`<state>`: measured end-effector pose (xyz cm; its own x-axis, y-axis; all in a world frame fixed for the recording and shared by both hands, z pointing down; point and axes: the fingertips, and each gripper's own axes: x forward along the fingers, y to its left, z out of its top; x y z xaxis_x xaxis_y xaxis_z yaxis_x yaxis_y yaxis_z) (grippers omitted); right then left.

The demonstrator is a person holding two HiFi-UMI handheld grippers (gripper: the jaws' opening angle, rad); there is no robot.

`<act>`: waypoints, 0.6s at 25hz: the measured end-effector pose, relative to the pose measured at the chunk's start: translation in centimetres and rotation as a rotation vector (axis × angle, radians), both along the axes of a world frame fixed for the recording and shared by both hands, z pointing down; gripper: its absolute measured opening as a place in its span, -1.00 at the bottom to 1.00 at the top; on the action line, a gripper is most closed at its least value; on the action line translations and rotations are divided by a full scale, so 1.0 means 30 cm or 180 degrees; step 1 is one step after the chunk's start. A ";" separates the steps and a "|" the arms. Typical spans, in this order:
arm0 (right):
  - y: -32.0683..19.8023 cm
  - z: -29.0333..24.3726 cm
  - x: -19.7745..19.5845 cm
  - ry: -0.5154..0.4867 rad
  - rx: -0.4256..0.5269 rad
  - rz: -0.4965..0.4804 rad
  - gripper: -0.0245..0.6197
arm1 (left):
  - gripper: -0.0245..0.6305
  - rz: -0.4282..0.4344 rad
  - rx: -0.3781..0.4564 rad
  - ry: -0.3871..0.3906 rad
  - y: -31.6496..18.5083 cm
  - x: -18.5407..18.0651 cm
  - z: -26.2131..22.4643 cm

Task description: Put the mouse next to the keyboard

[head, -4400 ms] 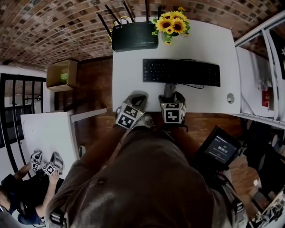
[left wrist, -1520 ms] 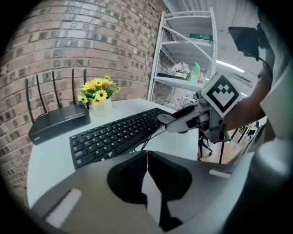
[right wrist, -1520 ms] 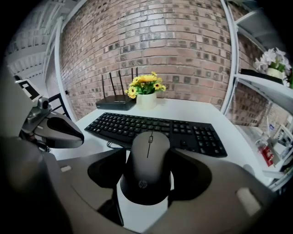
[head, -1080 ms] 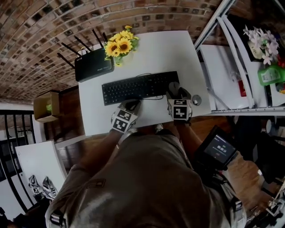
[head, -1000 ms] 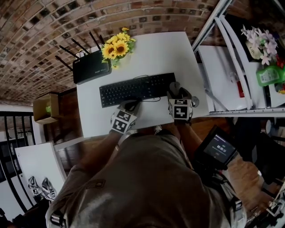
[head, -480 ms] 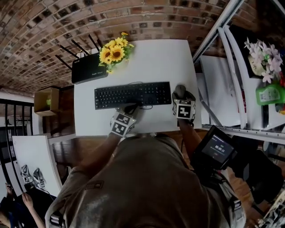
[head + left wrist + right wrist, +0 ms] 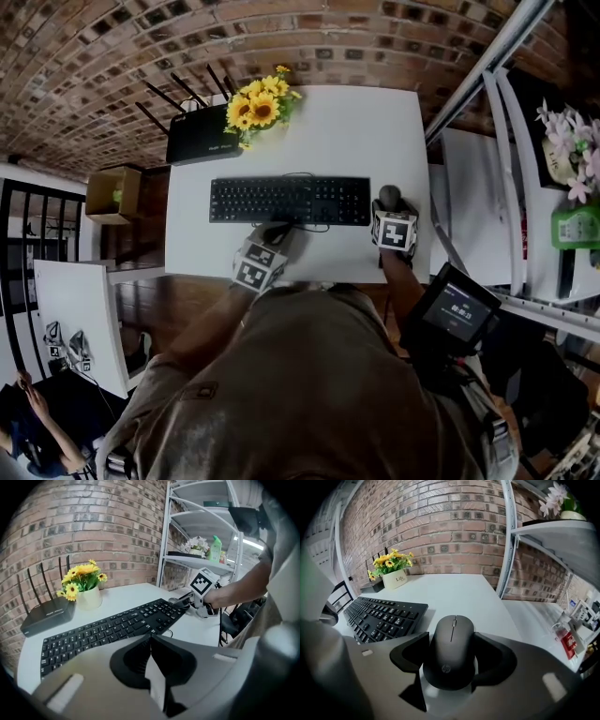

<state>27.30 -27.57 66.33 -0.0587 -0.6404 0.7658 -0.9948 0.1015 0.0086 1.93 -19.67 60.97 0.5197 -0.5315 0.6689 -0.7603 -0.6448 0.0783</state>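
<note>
We find bare table point(image 7: 361, 131) behind the keyboard point(image 7: 291, 201), open through to the far edge. On the right only a narrow strip is free, and the mouse point(image 7: 452, 651) sits in it, near the keyboard's end. The router point(image 7: 202, 145) and the flowers point(image 7: 261, 108) crowd the far left corner. A metal shelf post point(image 7: 506, 541) closes off the table's right side.

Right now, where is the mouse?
In the right gripper view, the mouse is held in the right gripper, just off the right end of the keyboard, near the right edge of the white table.
</note>
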 end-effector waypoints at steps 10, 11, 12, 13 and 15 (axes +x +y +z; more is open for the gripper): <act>0.009 0.012 -0.008 -0.0080 -0.0030 -0.0023 0.08 | -0.91 -0.0046 -0.0015 0.0017 0.012 0.009 -0.003; 0.010 0.009 -0.007 -0.0080 -0.0021 -0.0036 0.09 | -0.91 -0.0062 -0.0016 0.0021 0.013 0.009 -0.006; 0.011 0.003 -0.006 -0.0078 0.0002 -0.0052 0.09 | -0.91 -0.0083 -0.0016 0.0024 0.015 0.008 -0.008; 0.011 -0.006 -0.007 -0.0078 0.0036 -0.0073 0.11 | -0.91 -0.0112 -0.0018 0.0028 0.018 0.006 -0.010; 0.014 -0.025 -0.009 -0.0075 0.0109 -0.0120 0.14 | -0.91 -0.0192 -0.0035 0.0049 0.029 -0.004 -0.012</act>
<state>27.04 -27.14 65.58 -0.1010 -0.6632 0.7416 -0.9902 0.1389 -0.0106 1.83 -18.78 60.62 0.4972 -0.5548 0.6670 -0.7965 -0.5968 0.0973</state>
